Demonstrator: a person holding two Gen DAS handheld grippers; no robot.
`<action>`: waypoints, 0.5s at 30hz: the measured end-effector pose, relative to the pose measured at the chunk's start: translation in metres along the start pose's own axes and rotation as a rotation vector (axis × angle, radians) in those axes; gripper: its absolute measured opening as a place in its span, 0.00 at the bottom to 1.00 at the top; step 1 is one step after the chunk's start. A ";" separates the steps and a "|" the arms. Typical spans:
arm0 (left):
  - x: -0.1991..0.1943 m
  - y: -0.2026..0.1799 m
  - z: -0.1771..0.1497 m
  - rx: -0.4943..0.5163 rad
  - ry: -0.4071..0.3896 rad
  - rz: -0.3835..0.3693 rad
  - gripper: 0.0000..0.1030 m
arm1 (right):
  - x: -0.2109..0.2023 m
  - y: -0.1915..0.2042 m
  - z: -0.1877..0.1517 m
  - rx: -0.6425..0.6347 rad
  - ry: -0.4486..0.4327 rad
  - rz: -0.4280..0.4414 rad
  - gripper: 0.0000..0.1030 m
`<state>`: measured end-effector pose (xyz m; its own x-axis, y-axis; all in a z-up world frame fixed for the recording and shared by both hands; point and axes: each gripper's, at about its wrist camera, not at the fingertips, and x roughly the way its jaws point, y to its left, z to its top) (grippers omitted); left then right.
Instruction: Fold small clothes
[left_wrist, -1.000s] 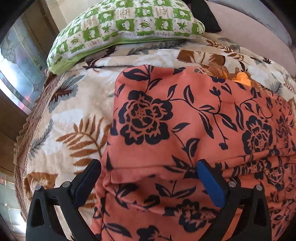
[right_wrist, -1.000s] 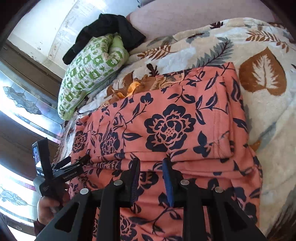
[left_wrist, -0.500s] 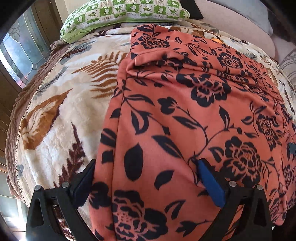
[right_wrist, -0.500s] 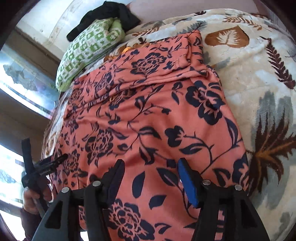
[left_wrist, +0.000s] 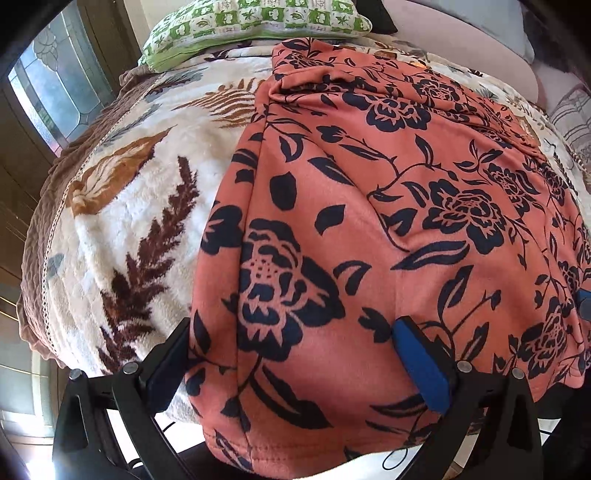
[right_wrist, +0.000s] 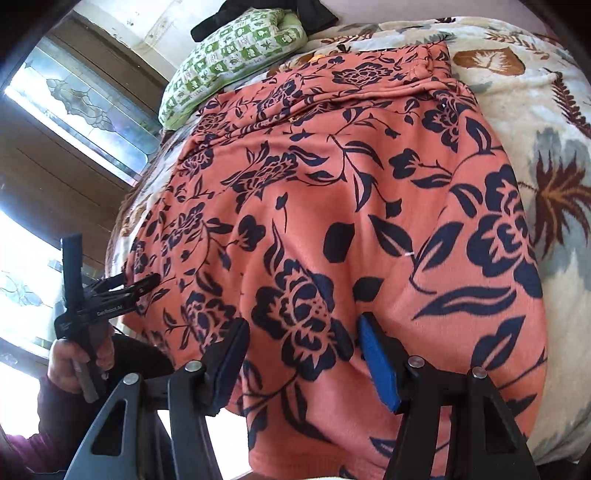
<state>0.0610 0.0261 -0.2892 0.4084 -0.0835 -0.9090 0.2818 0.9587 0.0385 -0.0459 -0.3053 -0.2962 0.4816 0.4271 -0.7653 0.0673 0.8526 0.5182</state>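
Garment (left_wrist: 388, 206): salmon-orange cloth printed with dark navy flowers and leaves. Lies spread along the bed, its near hem hanging over the bed's near edge; a bunched fold crosses it toward the far end, close to the pillow.

Blanket (left_wrist: 140, 206): cream fleece with brown and grey leaf pattern, covers the bed under the garment; bare on both long sides of it.

Pillow (left_wrist: 251, 26): green-and-white check, at the far end of the bed, just beyond the garment.

Dark clothing (right_wrist: 258, 14): black heap behind the pillow.

Left gripper (left_wrist: 291, 354): jaws spread wide, released, over the garment's near left portion; pads not pressing the cloth. Seen from the right wrist view, a hand (right_wrist: 79, 363) holds it.

Right gripper (right_wrist: 301, 354): jaws apart, released, above the near hem; cloth lies beneath, not pinched.
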 end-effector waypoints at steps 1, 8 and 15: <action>-0.001 0.007 -0.005 -0.020 0.009 -0.007 1.00 | -0.003 -0.002 0.000 0.010 -0.004 0.017 0.63; -0.037 0.056 -0.005 -0.169 -0.041 0.088 1.00 | -0.049 -0.039 0.012 0.165 -0.194 0.048 0.62; -0.023 0.082 -0.005 -0.273 0.023 0.027 0.94 | -0.070 -0.077 0.013 0.325 -0.259 0.074 0.62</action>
<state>0.0701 0.1085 -0.2672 0.3920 -0.0538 -0.9184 0.0257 0.9985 -0.0475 -0.0730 -0.4045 -0.2776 0.6965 0.3585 -0.6216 0.2762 0.6655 0.6934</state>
